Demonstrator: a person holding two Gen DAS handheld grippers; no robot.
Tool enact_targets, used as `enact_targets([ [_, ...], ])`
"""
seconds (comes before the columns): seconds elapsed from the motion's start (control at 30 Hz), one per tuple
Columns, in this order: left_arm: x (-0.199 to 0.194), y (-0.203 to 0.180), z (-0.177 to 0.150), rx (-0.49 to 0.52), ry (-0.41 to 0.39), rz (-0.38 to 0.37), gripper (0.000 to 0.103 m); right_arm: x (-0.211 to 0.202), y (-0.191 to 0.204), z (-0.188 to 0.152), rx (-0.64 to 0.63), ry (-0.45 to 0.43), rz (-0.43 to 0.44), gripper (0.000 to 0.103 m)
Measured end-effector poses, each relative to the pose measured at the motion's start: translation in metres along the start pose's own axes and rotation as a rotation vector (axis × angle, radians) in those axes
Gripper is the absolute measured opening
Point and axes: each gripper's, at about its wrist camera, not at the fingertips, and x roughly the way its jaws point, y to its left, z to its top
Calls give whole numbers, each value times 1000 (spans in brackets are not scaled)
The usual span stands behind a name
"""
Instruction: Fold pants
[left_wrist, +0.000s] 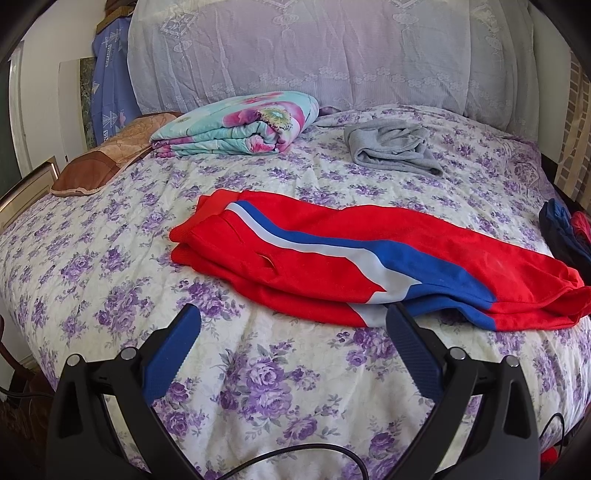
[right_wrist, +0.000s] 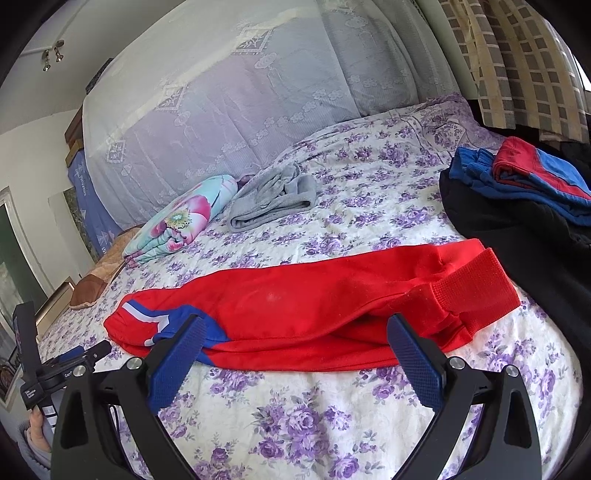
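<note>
1. The red track pants (left_wrist: 369, 258) with a blue-and-white side stripe lie folded lengthwise along the near edge of the bed (left_wrist: 258, 387), waistband toward its left side.
2. The left hand-held gripper (left_wrist: 293, 314) hovers above the bedspread at the near edge with its jaws spread wide and nothing in them.
3. The right hand-held gripper (right_wrist: 295, 325) is likewise spread wide and carries nothing, its fingertips just before the pants (right_wrist: 314, 306).
4. Gray sweatpants (left_wrist: 393, 147) and a floral quilt (left_wrist: 236, 125) lie near the bed's far edge; folded clothes (right_wrist: 524, 181) sit at its right edge.
</note>
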Motion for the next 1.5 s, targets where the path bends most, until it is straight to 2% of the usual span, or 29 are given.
enact_targets([
  [0.17, 0, 0, 0, 1, 1, -1, 98, 0, 0, 0, 1, 0, 1, 99],
  [0.3, 3, 1, -12, 0, 0, 2, 98, 0, 0, -2, 4, 2, 1, 99],
  [1.5, 2, 2, -13, 2, 7, 0, 98, 1, -6, -2, 19, 3, 1, 99],
])
